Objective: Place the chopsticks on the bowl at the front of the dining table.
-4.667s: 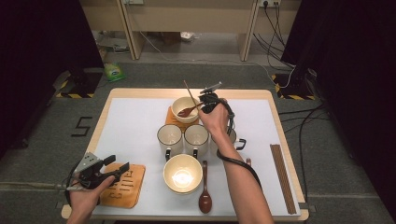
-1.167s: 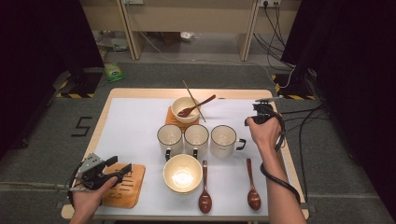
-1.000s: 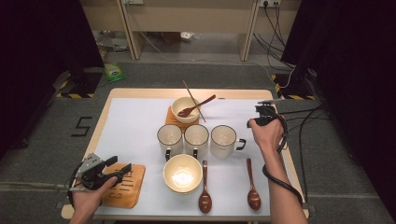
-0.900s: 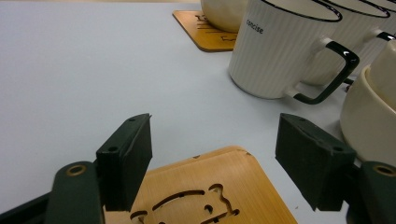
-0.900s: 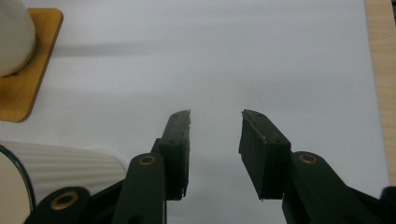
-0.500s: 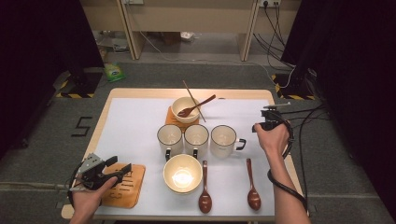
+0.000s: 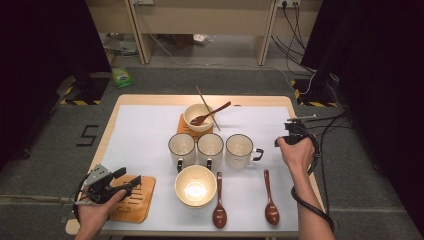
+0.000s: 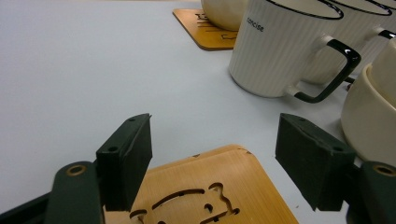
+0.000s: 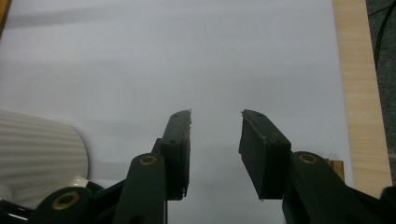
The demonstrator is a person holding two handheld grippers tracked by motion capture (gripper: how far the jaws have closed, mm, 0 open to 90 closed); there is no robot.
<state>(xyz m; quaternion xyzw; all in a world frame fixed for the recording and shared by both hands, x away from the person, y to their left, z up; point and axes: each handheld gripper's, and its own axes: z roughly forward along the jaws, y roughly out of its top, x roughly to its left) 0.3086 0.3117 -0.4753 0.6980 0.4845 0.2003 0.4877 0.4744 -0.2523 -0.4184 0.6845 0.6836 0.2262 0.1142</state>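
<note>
My left gripper (image 7: 130, 176) (image 8: 212, 140) rests at the front left, open, its jaws on either side of a wooden coaster (image 7: 131, 200) (image 8: 205, 196) without pinching it. My right gripper (image 7: 295, 131) (image 9: 215, 116) hovers near the table's right edge, open, with bare white mat between its jaws. Three white ribbed mugs (image 7: 210, 147) stand in a row mid-table. The rightmost mug (image 7: 240, 150) (image 9: 37, 154) is just left of the right gripper. The leftmost mug (image 8: 280, 46) is ahead of the left gripper.
A cream bowl (image 7: 196, 185) (image 8: 373, 112) sits in front of the mugs. Behind them, another bowl (image 7: 198, 116) on a coaster (image 7: 182, 127) holds a wooden spoon (image 7: 210, 114) and chopsticks (image 7: 206, 107). Two wooden spoons (image 7: 219, 200) (image 7: 270, 200) lie near the front edge.
My right hand has drifted right and slightly nearer over the last second, away from the mugs. Since the oldest frame, it left the back bowl and a second spoon lies at the front. The left gripper stayed put.
</note>
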